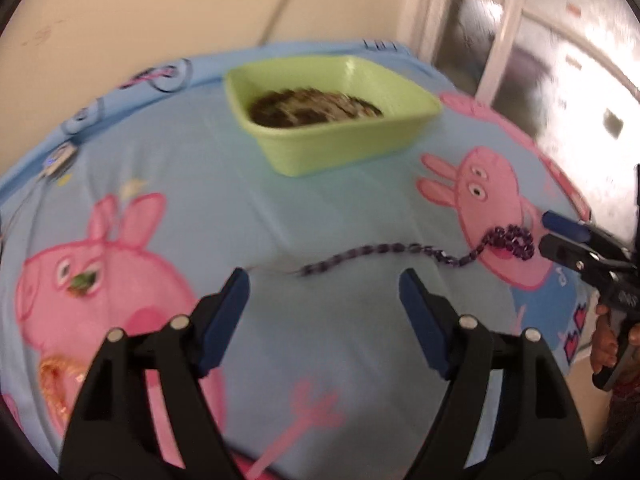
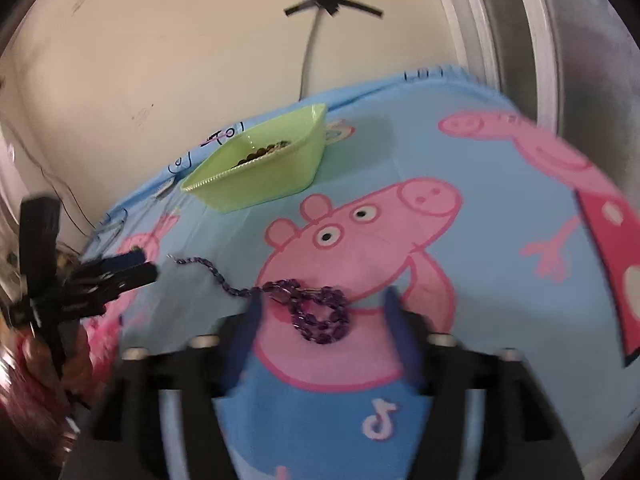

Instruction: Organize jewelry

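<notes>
Purple necklace (image 2: 316,312) between green tray (image 2: 260,176) and open right gripper (image 2: 320,320)

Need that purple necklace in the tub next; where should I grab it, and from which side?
Take the necklace at its bunched coil, which lies between the open right gripper fingers. Come down from above: the coil is the thickest part, while the thin tail lies flat on the sheet toward the left gripper.

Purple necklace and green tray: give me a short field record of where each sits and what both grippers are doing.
necklace: purple necklace lying on the bedsheet, partly coiled, one end trailing out
tray: green tray on the sheet beyond it, dark jewelry inside
left gripper: open, empty
right gripper: open, coil between its fingers, not gripped
</notes>
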`<state>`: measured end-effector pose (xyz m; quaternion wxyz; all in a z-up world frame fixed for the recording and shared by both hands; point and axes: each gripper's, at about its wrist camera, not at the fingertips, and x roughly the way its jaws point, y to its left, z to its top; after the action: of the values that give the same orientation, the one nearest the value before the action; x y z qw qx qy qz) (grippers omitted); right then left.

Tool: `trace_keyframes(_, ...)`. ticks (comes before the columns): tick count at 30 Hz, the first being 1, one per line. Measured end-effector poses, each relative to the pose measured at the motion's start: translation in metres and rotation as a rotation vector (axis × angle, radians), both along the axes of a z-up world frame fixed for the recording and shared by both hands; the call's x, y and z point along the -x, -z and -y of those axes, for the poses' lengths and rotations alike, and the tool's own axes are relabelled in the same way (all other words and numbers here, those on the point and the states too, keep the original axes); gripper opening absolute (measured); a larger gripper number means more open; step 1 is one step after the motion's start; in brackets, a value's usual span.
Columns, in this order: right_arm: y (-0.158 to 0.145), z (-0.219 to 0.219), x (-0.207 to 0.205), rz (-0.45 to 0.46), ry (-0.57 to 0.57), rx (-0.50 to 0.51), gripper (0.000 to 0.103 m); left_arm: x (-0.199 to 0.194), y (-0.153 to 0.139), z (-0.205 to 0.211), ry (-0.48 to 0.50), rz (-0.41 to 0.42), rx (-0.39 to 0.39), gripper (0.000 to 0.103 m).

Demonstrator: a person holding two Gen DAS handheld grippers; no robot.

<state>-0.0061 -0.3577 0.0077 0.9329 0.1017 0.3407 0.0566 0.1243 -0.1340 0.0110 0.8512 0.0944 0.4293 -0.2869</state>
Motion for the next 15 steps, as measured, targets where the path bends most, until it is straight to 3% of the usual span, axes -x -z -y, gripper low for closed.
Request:
trace_keyframes(2,0.002,-0.006,-0.002,-0.016,-0.017,0.043,0.043,-0.002,0.006,0.014,0.026,-0.027,0.004,0.084)
trace_keyframes(7,0.010,-0.027,-0.008,-0.030,-0.083,0.131,0.043,0.011,0.005,0.047,0.153,-0.045,0.063,0.085)
trace_keyframes(10,0.009,-0.040,-0.011,-0.040,-0.206,0.053,0.043,0.021,0.002,0.052,0.268,-0.085,0.114,0.063)
trace_keyframes(15,0.006,-0.035,-0.008,-0.029,-0.187,0.078,0.043,0.014,-0.011,0.035,0.210,-0.045,0.112,0.062)
